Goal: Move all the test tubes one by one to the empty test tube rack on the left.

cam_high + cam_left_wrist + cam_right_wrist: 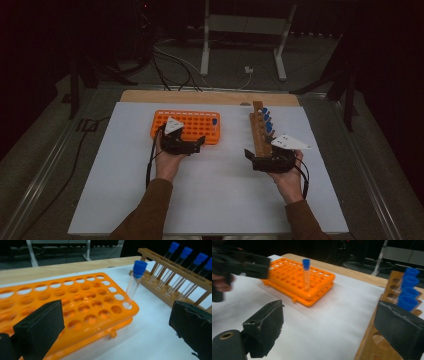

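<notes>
1. A white sheet (pixel 215 200) is spread over a wooden worktop (pixel 210 97); a dark room is seen beyond.
2. A clear blue-capped tube (pixel 134 282) is stood in the orange plastic rack's (pixel 75 305) corner hole.
3. The left gripper (pixel 196 145) is held wide, empty.
4. The right gripper (pixel 260 156) is spread around the wooden rack's (pixel 260 131) near end.
5. No writing is legible.

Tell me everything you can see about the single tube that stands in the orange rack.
The tube is a slim, clear cylinder, glass or plastic by its look, closed with a blue cap. It looks empty. It stands in a corner hole of the orange rack, at the end nearest the wooden rack, and leans slightly. Only the orange rack touches it. The left gripper is open and apart from it, with nothing between the jaws.
</notes>
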The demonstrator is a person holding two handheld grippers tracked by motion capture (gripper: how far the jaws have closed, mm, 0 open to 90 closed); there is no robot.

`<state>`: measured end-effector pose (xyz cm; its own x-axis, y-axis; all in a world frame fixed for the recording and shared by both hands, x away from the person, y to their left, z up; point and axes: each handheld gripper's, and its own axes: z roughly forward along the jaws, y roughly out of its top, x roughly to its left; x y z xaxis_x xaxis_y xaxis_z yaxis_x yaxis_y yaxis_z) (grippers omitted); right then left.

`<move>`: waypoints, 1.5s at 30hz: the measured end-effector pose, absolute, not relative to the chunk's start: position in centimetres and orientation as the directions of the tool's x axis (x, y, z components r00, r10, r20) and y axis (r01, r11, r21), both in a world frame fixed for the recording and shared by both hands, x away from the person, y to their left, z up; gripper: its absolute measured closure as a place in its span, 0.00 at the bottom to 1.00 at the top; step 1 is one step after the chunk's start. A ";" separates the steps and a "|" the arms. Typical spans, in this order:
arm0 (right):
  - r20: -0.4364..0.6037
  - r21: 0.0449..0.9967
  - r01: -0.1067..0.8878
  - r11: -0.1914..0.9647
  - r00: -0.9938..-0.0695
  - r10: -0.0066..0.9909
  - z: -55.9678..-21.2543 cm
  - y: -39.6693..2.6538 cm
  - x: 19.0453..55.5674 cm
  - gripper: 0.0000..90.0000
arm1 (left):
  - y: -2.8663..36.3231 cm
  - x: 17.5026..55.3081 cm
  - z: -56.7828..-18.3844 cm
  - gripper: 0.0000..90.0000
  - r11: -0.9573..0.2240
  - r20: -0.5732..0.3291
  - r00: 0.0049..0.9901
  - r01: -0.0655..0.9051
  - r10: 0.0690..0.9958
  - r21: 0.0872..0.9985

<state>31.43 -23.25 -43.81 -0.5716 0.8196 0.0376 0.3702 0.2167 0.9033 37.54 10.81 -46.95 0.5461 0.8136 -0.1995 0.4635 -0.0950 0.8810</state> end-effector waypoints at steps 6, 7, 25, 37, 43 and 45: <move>0.033 0.897 0.389 0.209 -0.531 0.847 -43.8 -24.5 32.6 0.10 | 13.7 36.2 -46.0 0.03 -0.079 -0.189 0.521 0.449 0.833 0.890; 0.030 0.895 0.393 0.209 -0.522 0.852 -43.9 -24.6 32.8 0.10 | 14.1 36.0 -45.9 0.03 -0.079 -0.193 0.523 0.452 0.831 0.888; 0.058 0.864 0.480 0.150 -0.393 0.918 -45.9 -26.1 36.1 0.58 | 17.6 32.2 -45.9 0.02 -0.059 -0.169 0.471 0.431 0.866 0.900; 0.035 0.866 0.478 0.148 -0.353 0.935 -46.4 -25.5 36.3 0.83 | 16.9 31.9 -45.8 0.02 -0.088 -0.141 0.475 0.428 0.869 0.899; 0.020 0.872 0.466 0.151 -0.342 0.940 -46.6 -25.4 36.4 0.85 | 16.7 31.8 -45.8 0.02 -0.100 -0.130 0.479 0.426 0.868 0.899; 0.016 0.873 0.464 0.150 -0.335 0.942 -46.6 -25.4 36.5 0.85 | 16.6 31.8 -45.8 0.02 -0.107 -0.121 0.475 0.426 0.872 0.898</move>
